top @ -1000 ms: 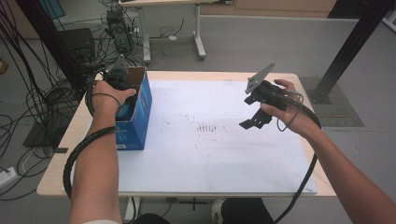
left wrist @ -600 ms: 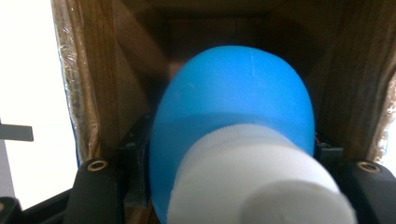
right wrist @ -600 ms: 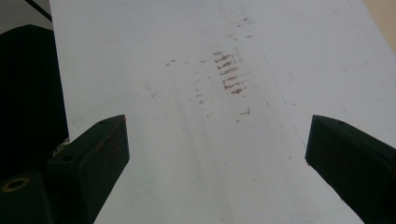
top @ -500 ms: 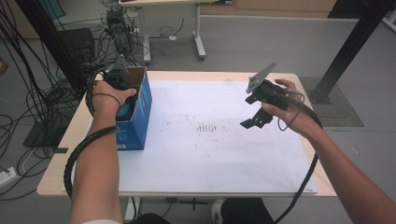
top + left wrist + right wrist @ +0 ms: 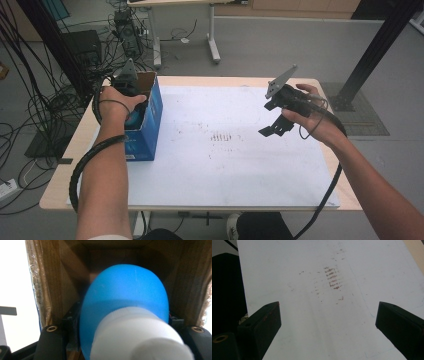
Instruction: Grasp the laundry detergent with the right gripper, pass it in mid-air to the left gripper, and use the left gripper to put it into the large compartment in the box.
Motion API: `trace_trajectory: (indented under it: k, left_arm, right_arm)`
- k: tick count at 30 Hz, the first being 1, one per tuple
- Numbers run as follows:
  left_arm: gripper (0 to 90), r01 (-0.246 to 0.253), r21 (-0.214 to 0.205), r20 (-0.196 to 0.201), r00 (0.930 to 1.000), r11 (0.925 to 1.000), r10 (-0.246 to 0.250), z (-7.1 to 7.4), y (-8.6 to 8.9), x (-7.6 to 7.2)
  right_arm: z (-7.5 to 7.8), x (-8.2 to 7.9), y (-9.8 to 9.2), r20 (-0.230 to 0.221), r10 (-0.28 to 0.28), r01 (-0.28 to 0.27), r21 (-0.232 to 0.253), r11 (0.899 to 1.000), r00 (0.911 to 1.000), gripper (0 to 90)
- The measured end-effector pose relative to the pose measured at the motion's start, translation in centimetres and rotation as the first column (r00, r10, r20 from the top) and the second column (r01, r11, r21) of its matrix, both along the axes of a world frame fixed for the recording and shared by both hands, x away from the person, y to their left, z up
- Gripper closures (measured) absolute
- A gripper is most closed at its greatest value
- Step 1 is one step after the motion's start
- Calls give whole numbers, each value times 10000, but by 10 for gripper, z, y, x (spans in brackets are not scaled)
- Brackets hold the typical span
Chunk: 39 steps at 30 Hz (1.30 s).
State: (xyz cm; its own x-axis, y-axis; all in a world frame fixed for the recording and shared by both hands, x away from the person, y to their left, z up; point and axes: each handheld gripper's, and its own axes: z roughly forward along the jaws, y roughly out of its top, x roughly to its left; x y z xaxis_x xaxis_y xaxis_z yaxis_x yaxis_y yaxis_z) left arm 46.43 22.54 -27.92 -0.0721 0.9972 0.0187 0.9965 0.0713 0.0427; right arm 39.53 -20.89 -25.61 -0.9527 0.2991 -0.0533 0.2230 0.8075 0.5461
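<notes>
My left gripper [image 5: 125,322] reaches down into an open blue cardboard box [image 5: 148,125] at the table's left edge. Its jaws are shut on a rounded blue object with a white cylindrical end [image 5: 125,297], which looks like a bottle. The box's brown inner walls [image 5: 65,285] stand close around it. The person's left hand [image 5: 116,102] covers the gripper from above. My right gripper [image 5: 271,119] hangs over the right part of the white sheet [image 5: 225,170]. It is open, with nothing but bare sheet [image 5: 328,322] between the fingers [image 5: 265,317].
Reddish-brown smudges [image 5: 223,136] mark the middle of the sheet. The wooden table edge [image 5: 57,195] shows around it. Cables and a black stand [image 5: 55,85] crowd the floor at left, and another table's legs [image 5: 214,45] stand behind.
</notes>
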Motion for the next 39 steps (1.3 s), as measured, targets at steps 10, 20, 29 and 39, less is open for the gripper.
trace_trajectory:
  k: [10,20,29,39]
  left_arm:
    - [354,-5,-53,64,10000,10000,6,0,1,-1]
    - [354,30,-18,33,10000,10000,-30,0,0,0]
    - [356,43,-8,54,10000,10000,-42,0,-1,-1]
    - [356,37,26,4,10000,10000,-37,0,-2,0]
  right_arm:
    - [1,1,1,27,11,-11,-19,10000,10000,60]
    - [1,0,1,34,27,-27,-56,10000,10000,61]
    - [2,1,0,41,-18,18,-16,10000,10000,61]
    - [3,1,-3,65,-26,26,1,10000,10000,60]
